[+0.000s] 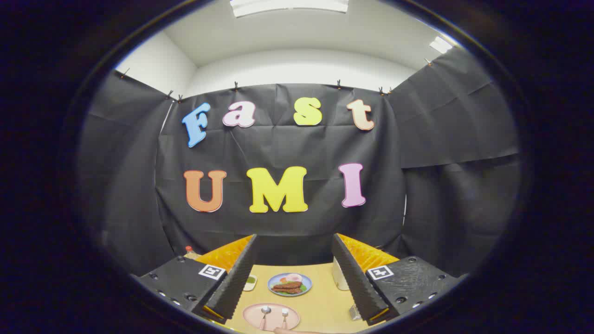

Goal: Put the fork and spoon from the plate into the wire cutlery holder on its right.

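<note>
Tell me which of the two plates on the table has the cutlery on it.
The pink plate, between the open claw's fingers and nearer than the blue one, holds the spoon and fork. The blue plate beyond holds food.

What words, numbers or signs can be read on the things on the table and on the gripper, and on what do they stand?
No readable text on them.
Square markers on the gripper: black-and-white patterns, no words.
Bottle at the table's far edge: any label too small to read.
Pink plate, fork, spoon, food plate: no writing seen.
The gripper is open, fingers holding nothing.
</note>
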Demonstrator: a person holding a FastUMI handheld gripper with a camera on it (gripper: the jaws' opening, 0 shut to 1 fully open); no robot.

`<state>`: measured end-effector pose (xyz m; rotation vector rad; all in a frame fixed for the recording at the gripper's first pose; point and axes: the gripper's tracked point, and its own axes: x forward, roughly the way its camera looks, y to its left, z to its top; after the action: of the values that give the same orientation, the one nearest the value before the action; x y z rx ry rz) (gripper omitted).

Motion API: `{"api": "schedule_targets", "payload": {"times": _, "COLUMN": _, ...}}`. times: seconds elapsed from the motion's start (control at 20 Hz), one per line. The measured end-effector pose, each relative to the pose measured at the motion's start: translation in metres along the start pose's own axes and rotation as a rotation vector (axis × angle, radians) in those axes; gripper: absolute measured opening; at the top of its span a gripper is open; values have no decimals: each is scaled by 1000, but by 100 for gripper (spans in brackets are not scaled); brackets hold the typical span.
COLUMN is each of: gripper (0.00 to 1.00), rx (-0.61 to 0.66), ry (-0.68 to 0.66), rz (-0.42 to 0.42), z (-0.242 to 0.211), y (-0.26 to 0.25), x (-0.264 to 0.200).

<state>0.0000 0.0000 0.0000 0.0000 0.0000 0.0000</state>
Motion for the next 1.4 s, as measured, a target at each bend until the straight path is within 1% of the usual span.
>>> {"api": "schedule_targets", "payload": {"times": 0.1, "gripper": 95, "rx": -15, "ry": 7, "rz": -10, "z": 0, "y": 2, "x": -4}}
{"api": "schedule_targets", "payload": {"times": 0.2, "gripper": 95, "rx": -17, "ry": 25, "rz": -1, "z": -6, "y": 7, "x": -5}}
{"api": "schedule_targets", "payload": {"times": 0.45, "gripper": 95, "rx": -52, "ry": 75, "rz": -22, "z": -18, "y": -5, "x": -4}}
{"api": "schedule_targets", "payload": {"times": 0.7, "gripper": 95, "rx": -75, "ry": 99, "rz": -13, "z": -29, "y": -9, "x": 3}}
{"api": "schedule_targets", "payload": {"times": 0.8, "gripper": 95, "rx": -77, "ry": 124, "rz": -7, "z": -43, "y": -8, "x": 10}}
{"api": "schedule_targets", "payload": {"times": 1.0, "gripper": 95, "rx": -98, "ry": 214, "rz": -10, "z": -91, "y": -5, "x": 27}}
{"api": "schedule_targets", "payload": {"times": 1.2, "gripper": 95, "rx": -100, "ry": 381, "rz": 3, "z": -166, "y": 8, "x": 43}}
{"api": "schedule_targets", "payload": {"times": 1.4, "gripper": 94, "rx": -137, "ry": 536, "rz": -4, "z": -247, "y": 14, "x": 60}}
